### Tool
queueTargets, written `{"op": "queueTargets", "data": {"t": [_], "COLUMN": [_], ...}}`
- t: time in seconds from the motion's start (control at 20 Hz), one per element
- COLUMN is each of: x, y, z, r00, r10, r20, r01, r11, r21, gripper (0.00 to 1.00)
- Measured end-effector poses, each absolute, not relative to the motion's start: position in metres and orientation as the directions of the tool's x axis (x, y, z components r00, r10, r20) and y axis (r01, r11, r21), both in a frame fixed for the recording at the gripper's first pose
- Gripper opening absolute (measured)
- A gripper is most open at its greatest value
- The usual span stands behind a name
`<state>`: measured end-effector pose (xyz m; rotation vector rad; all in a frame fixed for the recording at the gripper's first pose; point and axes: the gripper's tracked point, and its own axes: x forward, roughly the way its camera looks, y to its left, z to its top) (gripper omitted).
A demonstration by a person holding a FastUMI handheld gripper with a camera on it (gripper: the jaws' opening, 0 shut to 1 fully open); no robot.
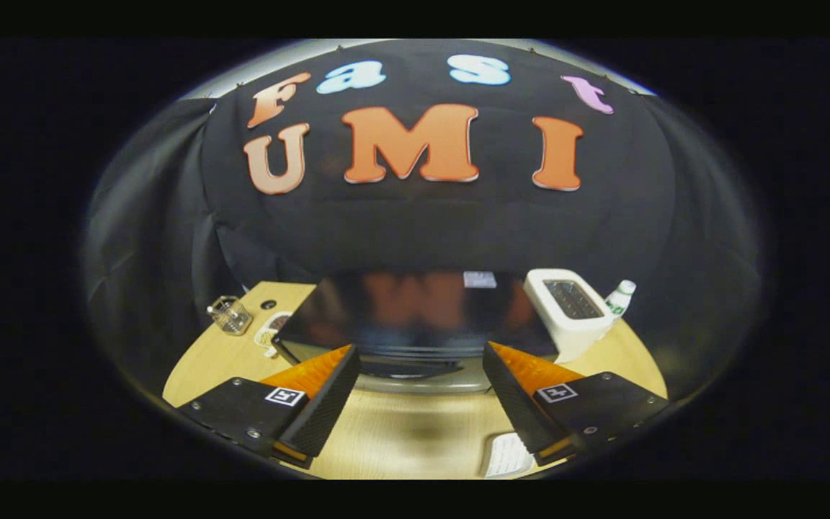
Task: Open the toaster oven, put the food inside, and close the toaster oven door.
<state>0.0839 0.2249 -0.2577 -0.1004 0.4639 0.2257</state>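
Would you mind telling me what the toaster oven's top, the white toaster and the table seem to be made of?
Toaster oven: probably glossy dark metal or glass, since it reflects the wall. White toaster: seemingly matte plastic. Table: light wood or wood-look laminate. The open tool holds nothing.

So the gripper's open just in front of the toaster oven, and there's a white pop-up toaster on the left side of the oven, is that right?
Not quite. The gripper is open just before the toaster oven, but the white toaster stands on the oven's right, as the gripper view shows. A glass cup stands on the left.

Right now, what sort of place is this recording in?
Likely a staged kitchen booth: a wooden table holding a toaster oven and white toaster, black cloth wall behind. The gripper is open, empty.
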Motion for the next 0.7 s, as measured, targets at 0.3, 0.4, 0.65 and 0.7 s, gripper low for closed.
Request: {"op": "queueTargets", "data": {"t": [0.3,0.4,0.65,0.7], "x": [0.075,0.062,0.032,0.027], "y": [0.167,0.145,0.091,0.081], "z": [-0.115,-0.084,-0.045,-0.042], "r00": [0.965,0.98,0.998,0.998], "r10": [0.146,0.115,0.002,-0.024], "r20": [-0.217,-0.161,-0.068,-0.064], "r01": [-0.163,-0.125,-0.005,0.021], "r11": [0.985,0.991,0.999,0.999], "r21": [-0.061,-0.052,-0.051,-0.049], "gripper": [1.0,1.0,1.0,1.0]}}
